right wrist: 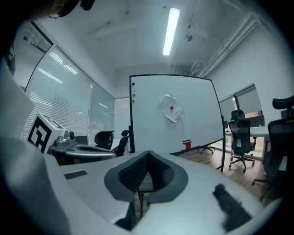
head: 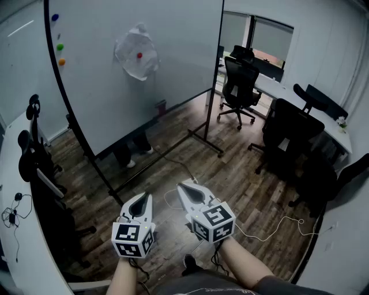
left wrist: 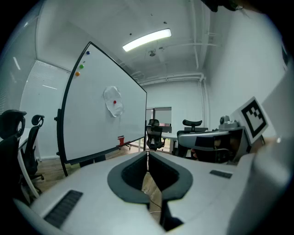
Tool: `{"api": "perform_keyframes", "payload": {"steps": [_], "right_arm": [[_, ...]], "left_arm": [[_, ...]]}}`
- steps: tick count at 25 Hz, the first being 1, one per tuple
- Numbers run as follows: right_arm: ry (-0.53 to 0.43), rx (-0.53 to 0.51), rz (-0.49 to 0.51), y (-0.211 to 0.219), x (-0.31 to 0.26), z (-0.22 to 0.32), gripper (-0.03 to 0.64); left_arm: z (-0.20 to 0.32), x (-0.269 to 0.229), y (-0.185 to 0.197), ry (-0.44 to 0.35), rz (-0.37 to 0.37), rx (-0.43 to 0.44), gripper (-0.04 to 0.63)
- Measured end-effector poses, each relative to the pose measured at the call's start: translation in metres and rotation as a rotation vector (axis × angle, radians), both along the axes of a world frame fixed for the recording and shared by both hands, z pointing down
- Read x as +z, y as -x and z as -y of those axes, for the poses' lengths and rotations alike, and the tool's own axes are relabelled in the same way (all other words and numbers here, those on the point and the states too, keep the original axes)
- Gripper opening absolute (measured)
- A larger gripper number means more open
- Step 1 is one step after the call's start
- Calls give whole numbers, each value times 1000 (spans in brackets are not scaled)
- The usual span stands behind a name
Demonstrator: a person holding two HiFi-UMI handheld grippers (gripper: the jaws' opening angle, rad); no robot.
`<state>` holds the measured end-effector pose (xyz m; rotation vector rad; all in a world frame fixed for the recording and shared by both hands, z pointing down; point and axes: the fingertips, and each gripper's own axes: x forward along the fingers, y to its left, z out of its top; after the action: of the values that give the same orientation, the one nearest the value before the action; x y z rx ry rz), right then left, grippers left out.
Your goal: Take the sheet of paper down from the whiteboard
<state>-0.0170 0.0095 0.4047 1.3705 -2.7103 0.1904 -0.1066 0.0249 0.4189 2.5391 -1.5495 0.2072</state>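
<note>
In the head view, the left gripper (head: 140, 197) and the right gripper (head: 185, 186) are held side by side at the near edge, above the wooden floor (head: 230, 167). The sheet of paper (head: 136, 57) is seen crumpled on the far whiteboard (head: 104, 109), pinned by a red magnet (head: 139, 55) and well apart from both grippers. A blue magnet (head: 55, 17), a green magnet (head: 59, 46) and an orange magnet (head: 61, 61) are set at the board's upper left. A small red object (head: 161, 106) rests at the board's lower edge. Office chairs (head: 239, 80) are placed by a long desk (head: 288, 92) on the right.

In the left gripper view, the jaws are seen pressed together, tip to tip, with nothing between them. The paper is seen far ahead on the board, left of the jaws.

In the right gripper view, the jaws are likewise closed on nothing. The paper is seen far off on the board, above the jaws.
</note>
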Motion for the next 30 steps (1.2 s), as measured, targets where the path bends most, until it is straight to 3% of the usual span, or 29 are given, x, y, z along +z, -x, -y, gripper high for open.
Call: {"api": "perform_keyframes", "payload": {"steps": [22,30], "right_arm": [[6,9,0,19,0,16,21],[23,11,23,13,11,42,21]], "left_arm": [[16,4,19,0,-13,13,21],[36,11,22,20,-11,-26,21]]}}
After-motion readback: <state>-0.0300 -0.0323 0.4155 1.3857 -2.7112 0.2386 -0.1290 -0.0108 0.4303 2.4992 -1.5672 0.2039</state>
